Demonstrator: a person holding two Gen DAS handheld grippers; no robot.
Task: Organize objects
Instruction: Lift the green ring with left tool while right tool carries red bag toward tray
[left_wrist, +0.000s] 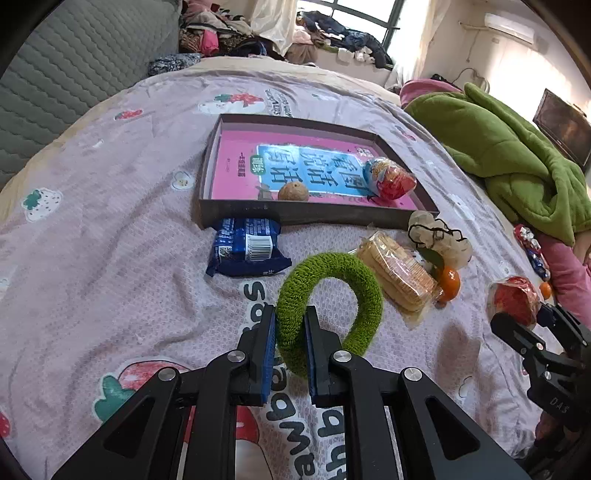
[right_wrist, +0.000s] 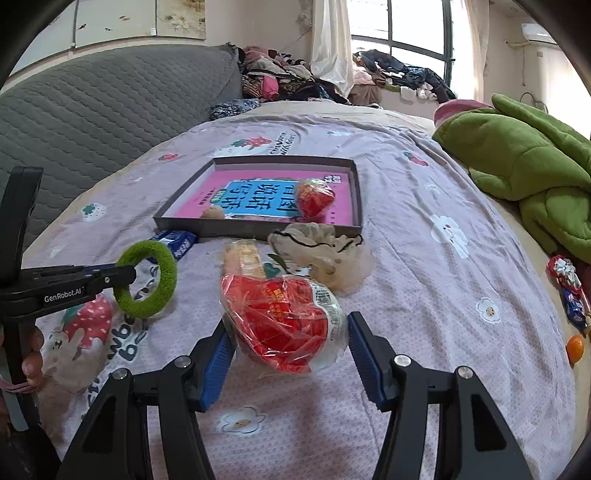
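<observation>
Left wrist view. A bed covered by a pale lilac sheet (left_wrist: 122, 206) printed with strawberries and lettering fills the field; a grey quilted headboard (left_wrist: 74, 62) stands at upper left, heaped clothes (left_wrist: 225, 33) and a window (left_wrist: 354, 14) lie behind, and a green blanket (left_wrist: 517, 155) is bunched at right. A shallow dark tray (left_wrist: 295, 216) rests on the sheet. It holds a pink book (left_wrist: 236, 162) lying flat, with a brown ball (left_wrist: 293, 192) and an egg-shaped packet in blue and red wrap (left_wrist: 389, 179) on top of the book. Just outside the tray's near wall lie a blue snack packet (left_wrist: 245, 251), a pack of crackers (left_wrist: 400, 277), a beige scrunchie (left_wrist: 439, 240) and a small orange (left_wrist: 450, 282). The left gripper (left_wrist: 290, 332) is clenched on a green fuzzy ring (left_wrist: 332, 310), one finger passing through its hole, the ring lifted clear of the sheet. At right, the right gripper (left_wrist: 521, 314) holds a red wrapped packet (left_wrist: 513, 299).

Right wrist view. The same bed, headboard (right_wrist: 110, 99), window (right_wrist: 402, 26) and green blanket (right_wrist: 524, 166) appear. The tray (right_wrist: 258, 229) again holds the book (right_wrist: 258, 195), ball (right_wrist: 212, 212) and egg-shaped packet (right_wrist: 314, 197). The right gripper (right_wrist: 291, 343) grasps the red wrapped packet (right_wrist: 284, 325) between widely set blue pads. At left, the left gripper (right_wrist: 127, 273) holds the green ring (right_wrist: 147, 278); fingers of a hand (right_wrist: 31, 354) show beneath it.
</observation>
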